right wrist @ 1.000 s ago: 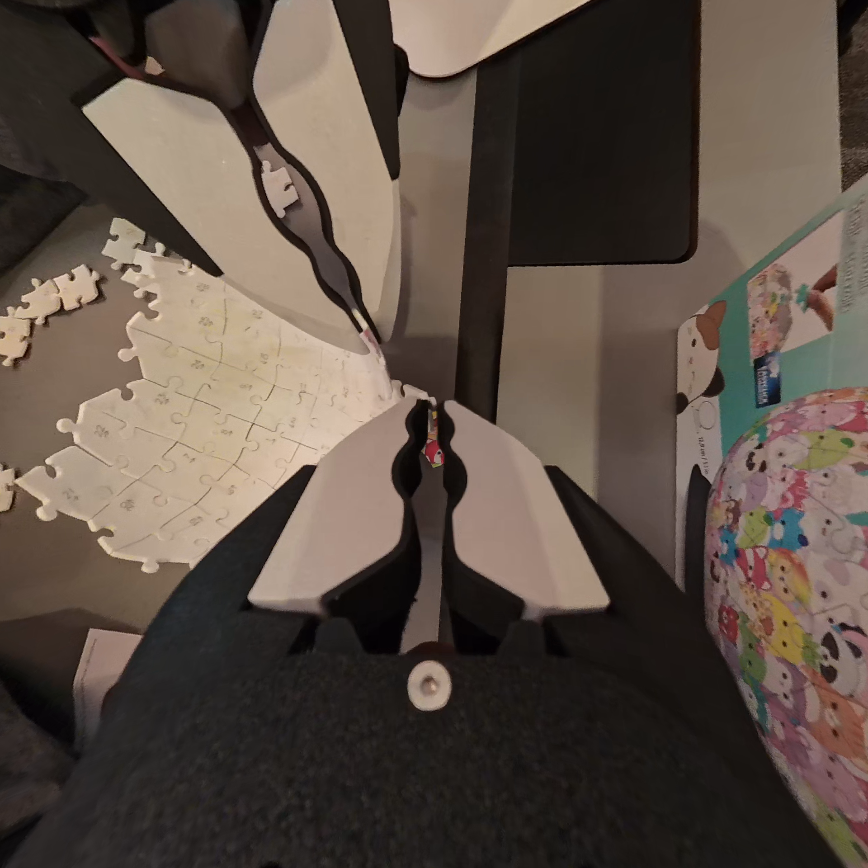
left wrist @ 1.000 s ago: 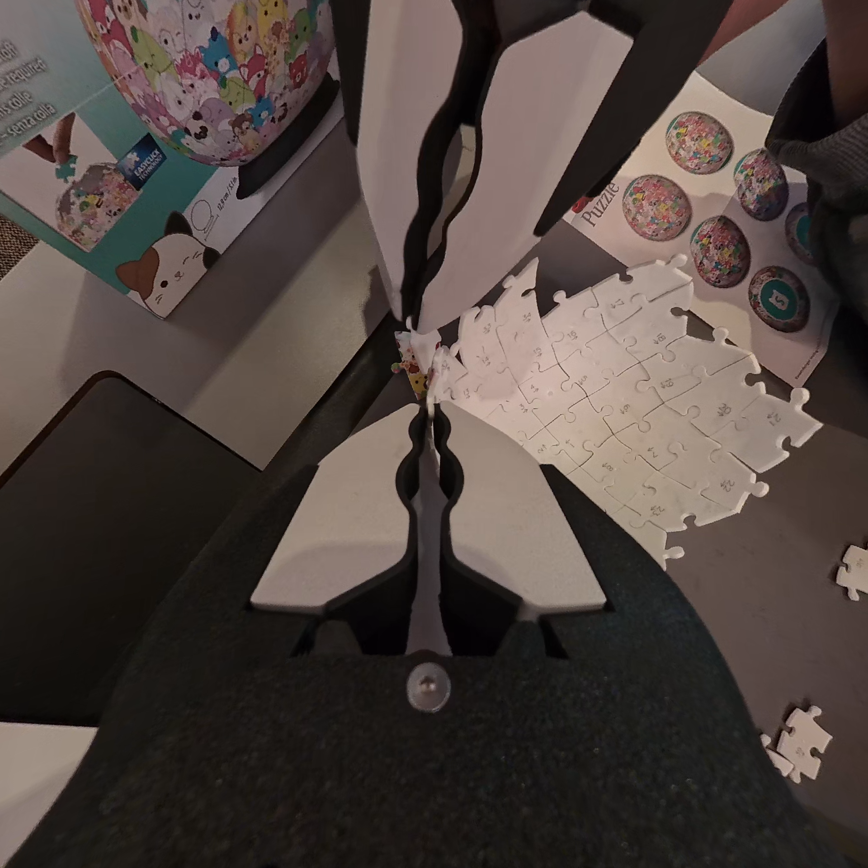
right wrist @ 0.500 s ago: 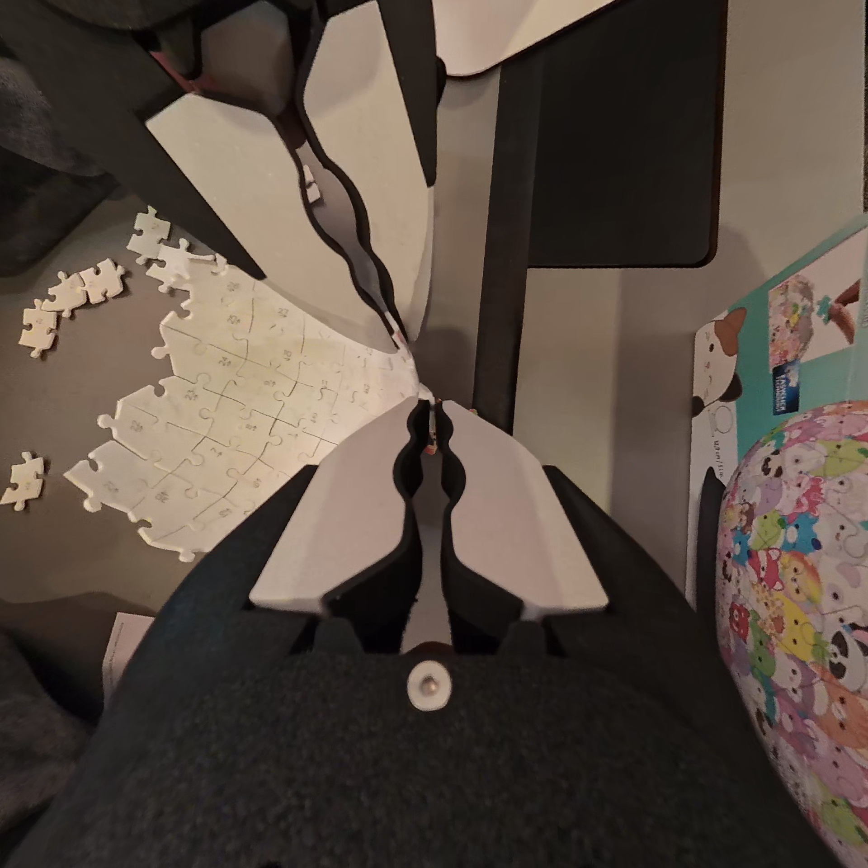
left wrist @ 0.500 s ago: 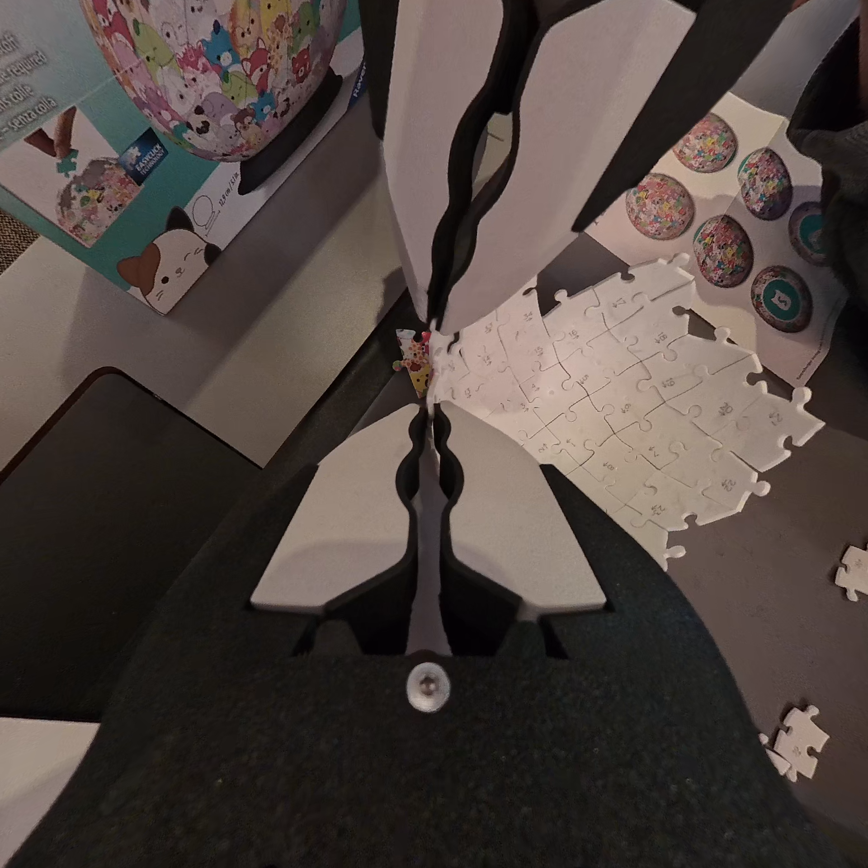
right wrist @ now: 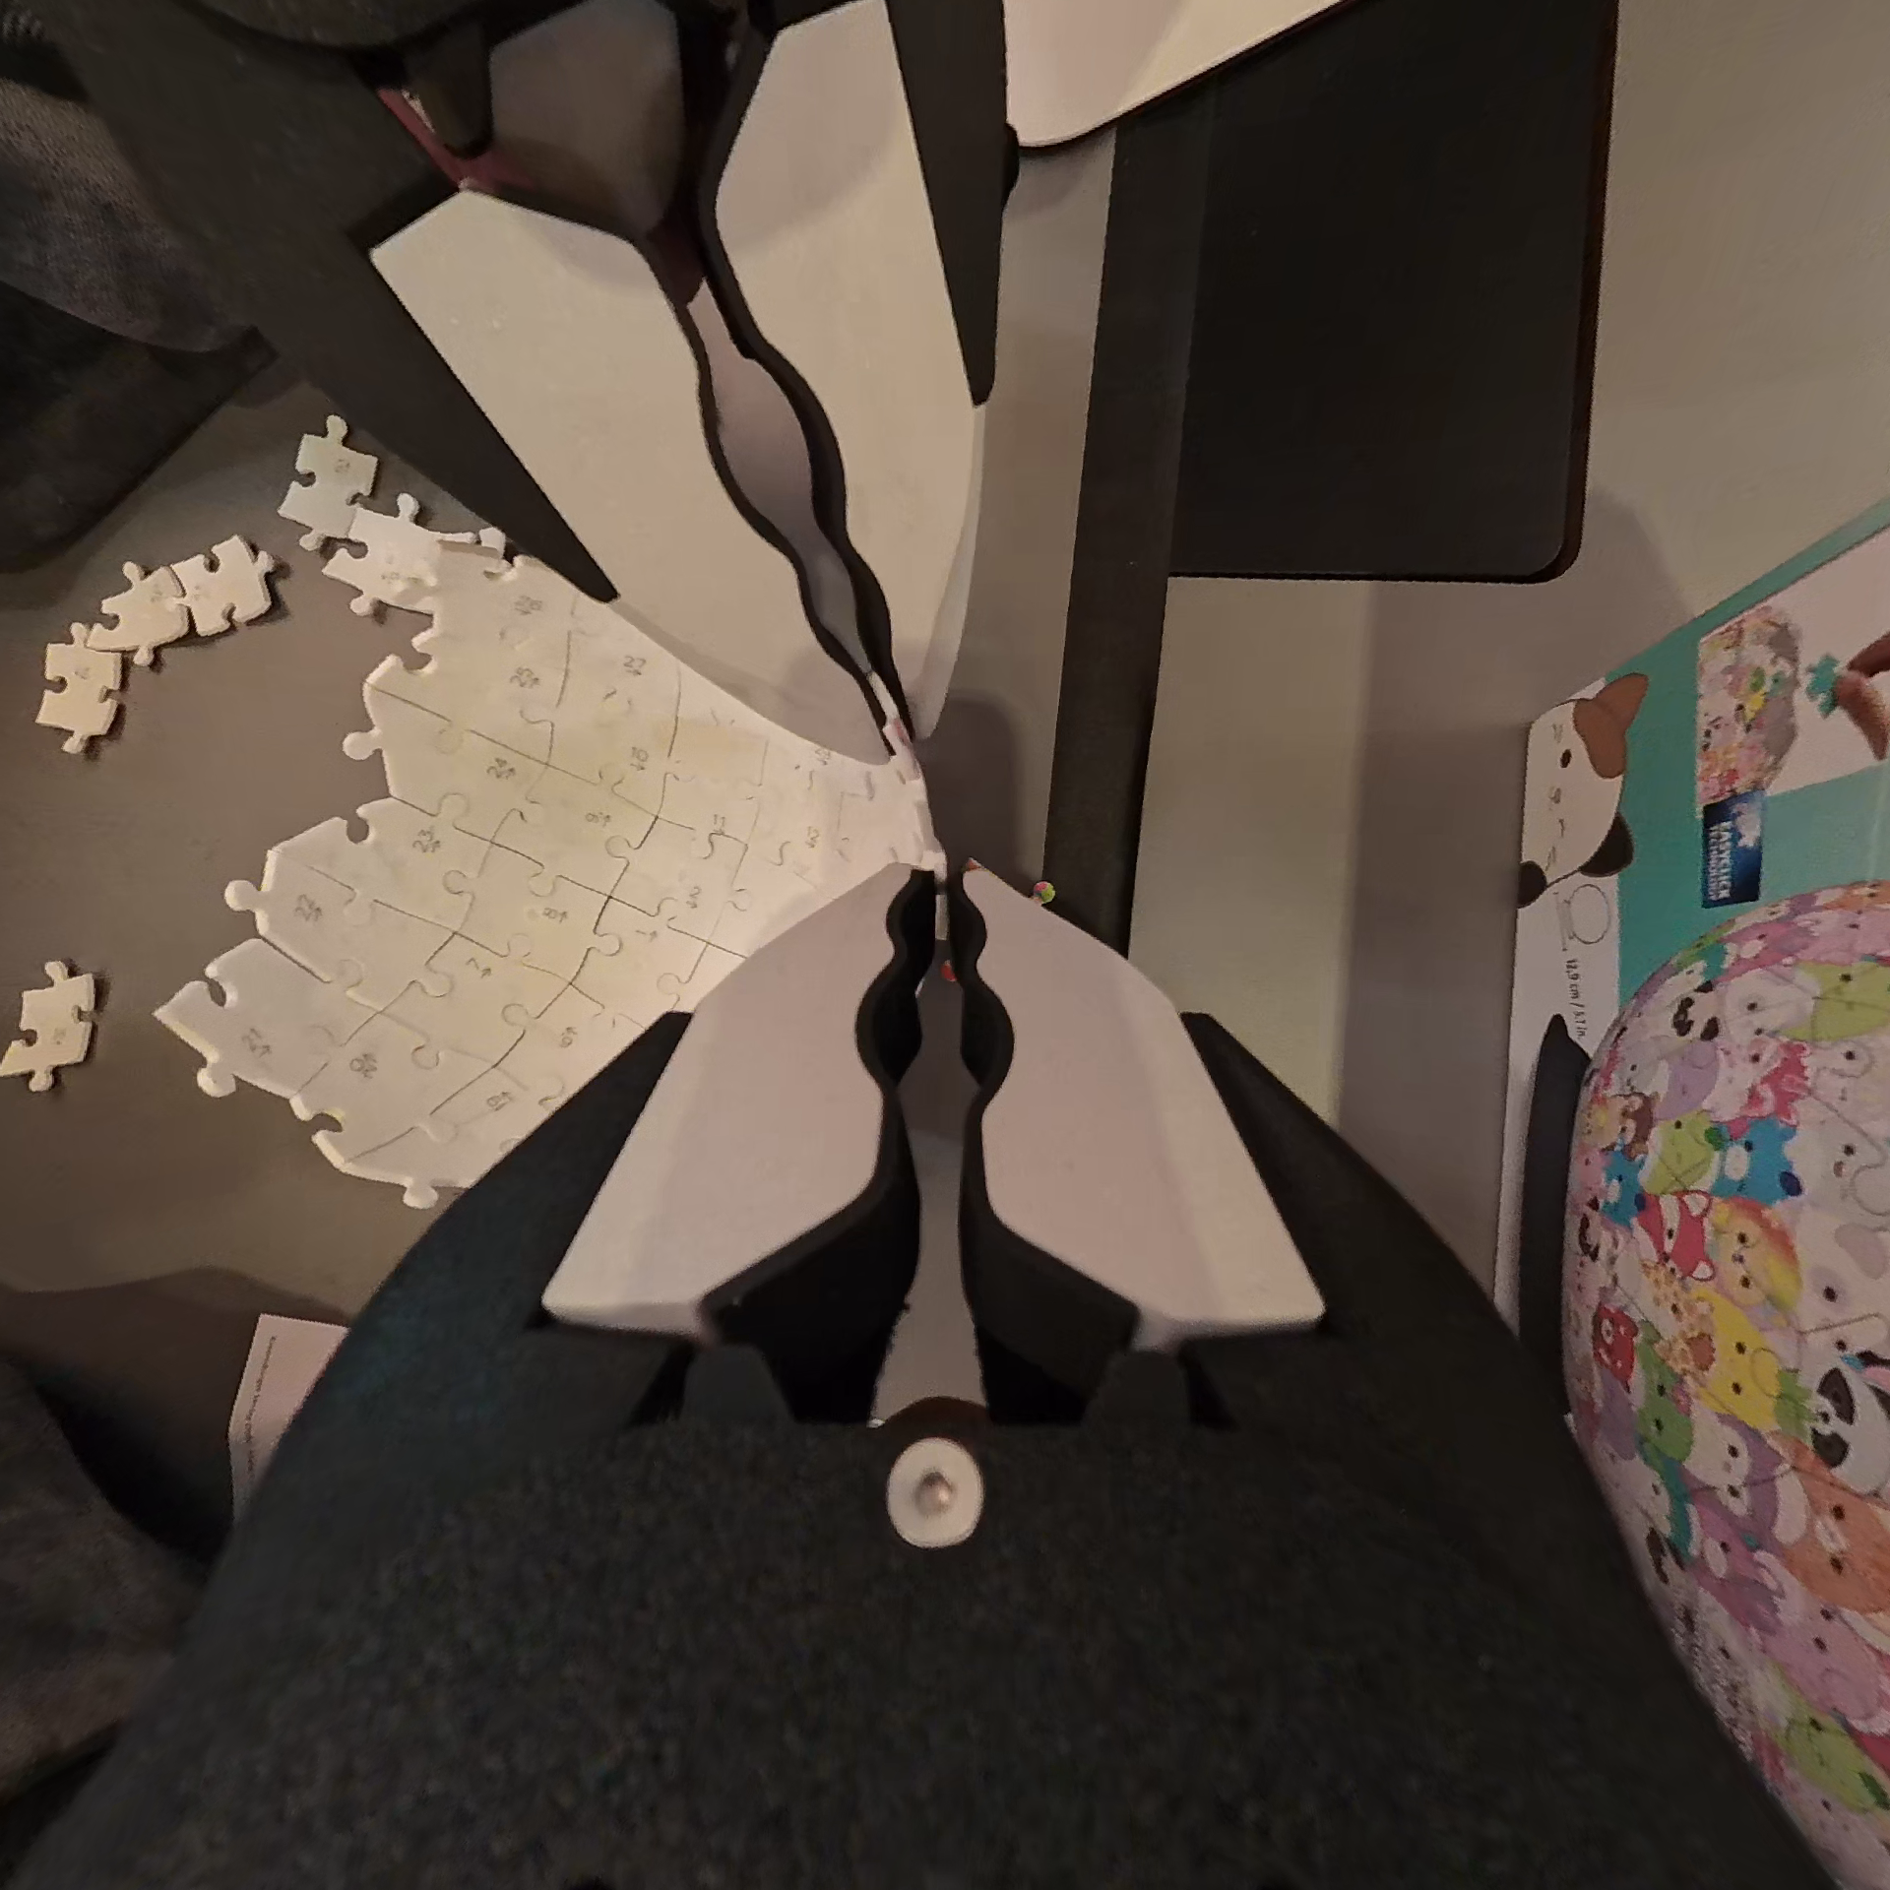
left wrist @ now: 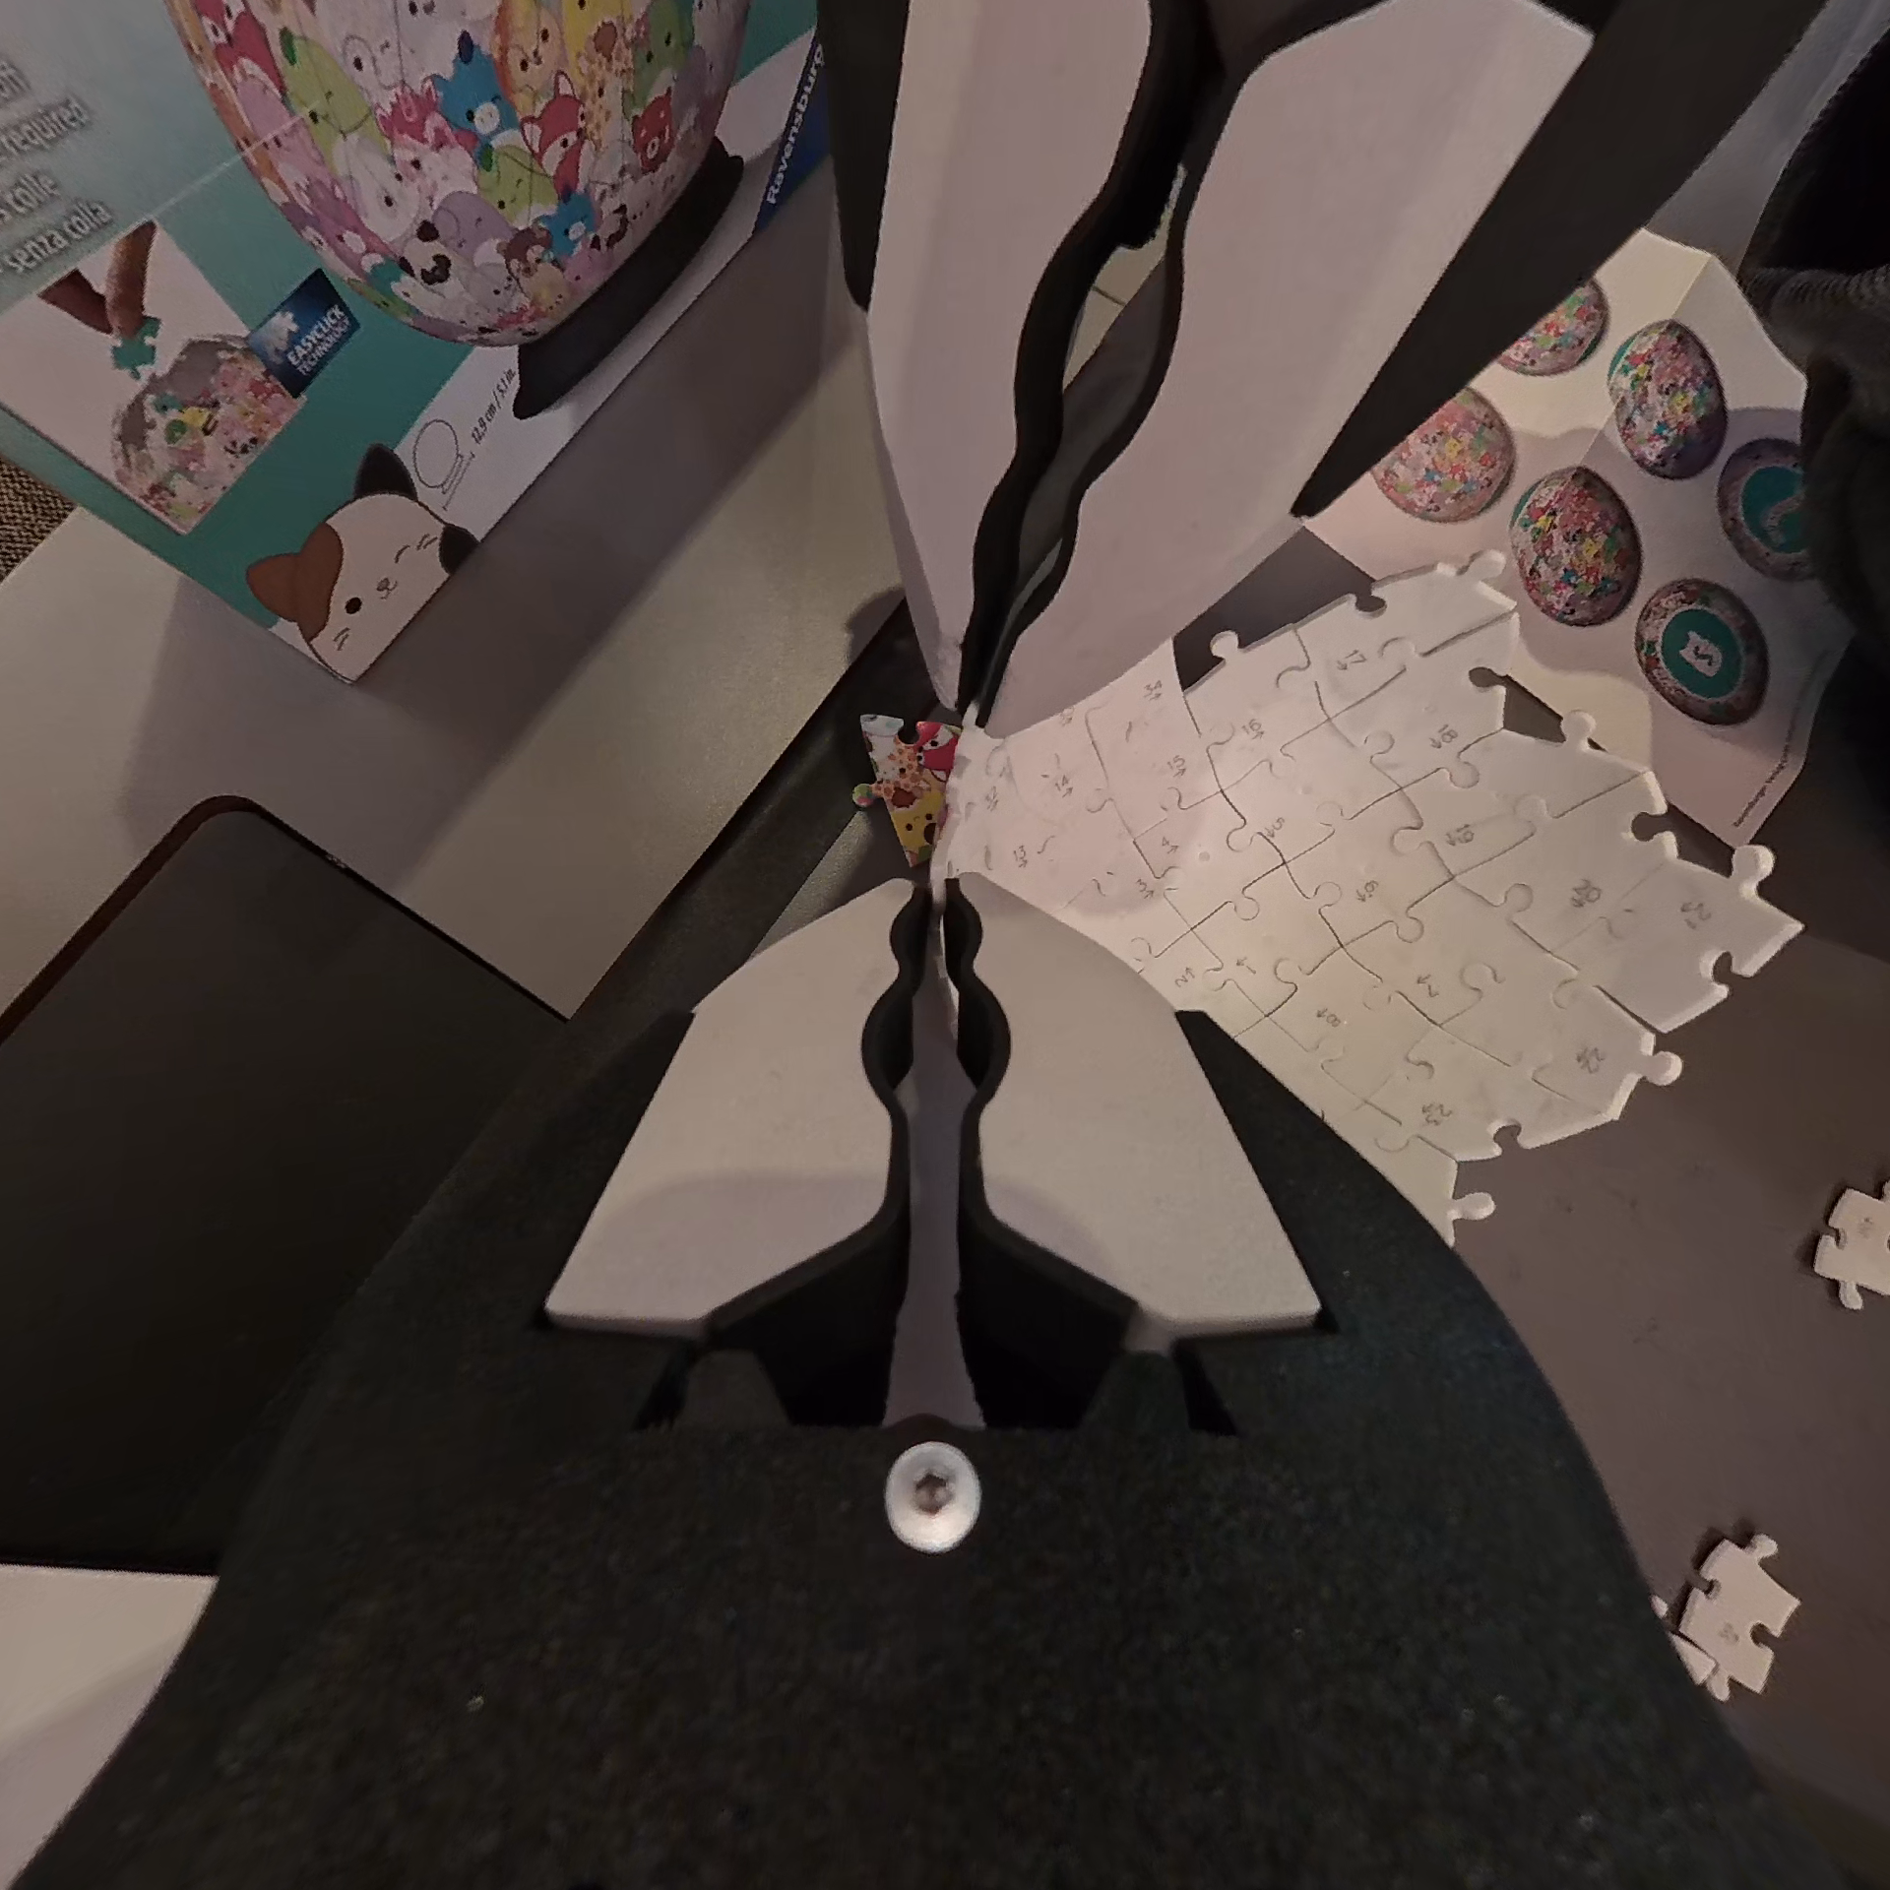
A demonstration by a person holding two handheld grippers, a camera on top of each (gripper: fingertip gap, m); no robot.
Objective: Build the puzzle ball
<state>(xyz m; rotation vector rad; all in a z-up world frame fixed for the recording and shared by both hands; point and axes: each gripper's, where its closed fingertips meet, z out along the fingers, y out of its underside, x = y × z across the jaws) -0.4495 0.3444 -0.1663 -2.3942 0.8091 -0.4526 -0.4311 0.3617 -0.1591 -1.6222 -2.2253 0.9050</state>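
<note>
The left tool [left wrist: 939, 900] is seen pressed together, its tips pinching the near edge of a curved sheet of joined puzzle pieces [left wrist: 1370, 900], which is lifted with its white numbered backs upward. Opposite it, the right tool [right wrist: 946, 885] is likewise closed, and a small colourful piece [left wrist: 905, 793] appears to be nipped at its tips, right against the same edge of the sheet; the exact contact is hidden by the fingers. The two tools are met tip to tip over a dark strip of the worktop [left wrist: 655, 634].

Further out, several loose pieces [right wrist: 153, 614] are scattered face down on the worktop, and more lie near the left tool [left wrist: 1728, 1626]. A printed leaflet [left wrist: 1698, 430] with ball pictures is spread beyond the sheet, and the teal puzzle box [left wrist: 338, 307] stands to one side.

By judgement, the task is at an early to middle stage: only one curved section is joined, no closed ball is formed, and the loose pieces remain to be fitted.
</note>
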